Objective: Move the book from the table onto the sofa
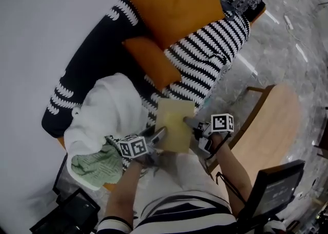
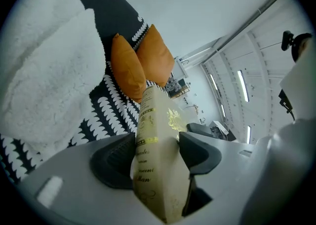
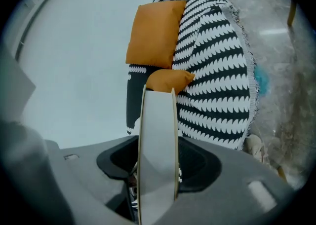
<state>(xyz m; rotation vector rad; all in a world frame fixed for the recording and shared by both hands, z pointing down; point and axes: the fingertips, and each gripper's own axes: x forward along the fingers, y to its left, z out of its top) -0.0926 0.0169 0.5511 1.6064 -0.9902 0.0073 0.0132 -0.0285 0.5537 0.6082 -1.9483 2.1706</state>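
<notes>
Head view: left tongs (image 1: pixel 162 135) and right tongs (image 1: pixel 188 122) both clamp the pale book (image 1: pixel 176 116).

The black-and-white patterned fabric sofa (image 1: pixel 225 48) has bare seat along its front edge. Two orange fabric cushions (image 1: pixel 177 7) block the back, a white fluffy blanket (image 1: pixel 110 107) its left end; a round wooden desk (image 1: pixel 274 120) stands nearby.

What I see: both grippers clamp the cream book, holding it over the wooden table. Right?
Wrong place. The left gripper and right gripper do clamp the cream book, but the head view shows it over the front of the sofa, on its striped seat side, with the wooden table off to the right.
</notes>
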